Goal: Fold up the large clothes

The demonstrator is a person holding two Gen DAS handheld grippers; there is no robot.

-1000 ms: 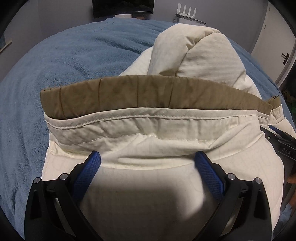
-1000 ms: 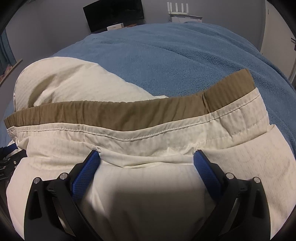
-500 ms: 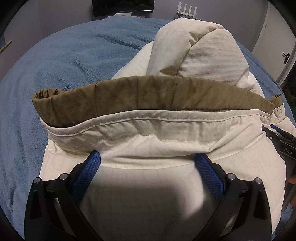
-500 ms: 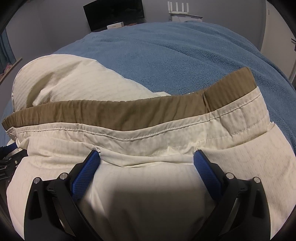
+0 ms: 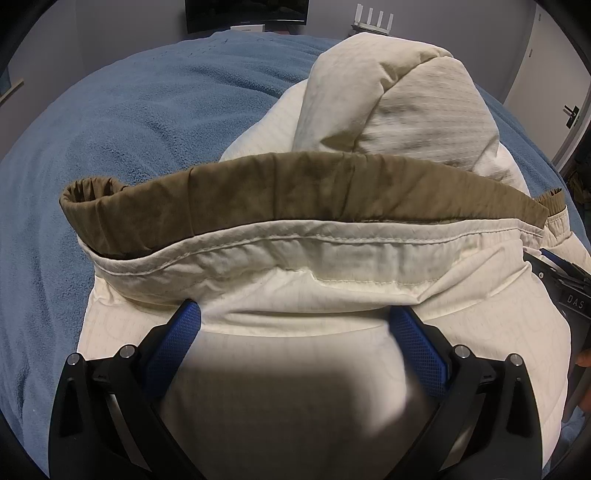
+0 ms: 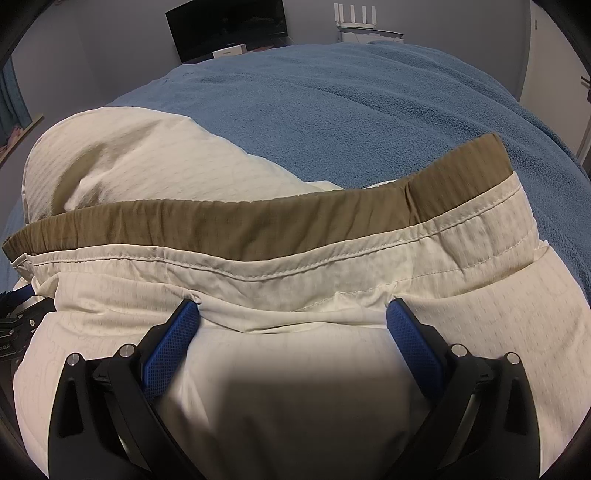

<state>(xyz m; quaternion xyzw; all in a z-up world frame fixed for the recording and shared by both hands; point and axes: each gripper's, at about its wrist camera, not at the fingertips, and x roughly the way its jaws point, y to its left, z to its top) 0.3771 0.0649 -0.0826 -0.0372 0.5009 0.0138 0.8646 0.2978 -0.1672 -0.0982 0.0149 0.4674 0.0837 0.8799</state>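
Both the left gripper (image 5: 291, 319) and the right gripper (image 6: 291, 314) hold their jaws spread wide, with the puffy cream quilted jacket (image 5: 332, 295) bulging between them just below its olive-brown hem band (image 5: 295, 188), probably to carry that edge over the blue fleece bed cover (image 5: 129, 110).

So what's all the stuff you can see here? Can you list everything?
jacket: one, cream, lying puffy on the bed, under both grippers
hem band: one, brown, along the jacket's raised edge
blanket: one, blue, covering the bed
TV: one, black, by the far wall
router: one, white with antennas, by the far wall
door: one, white, at the right edge of the left view
left gripper: one, black with blue pads, jaws wide, resting on the jacket
right gripper: one, black with blue pads, jaws wide, fabric bunched at the tips
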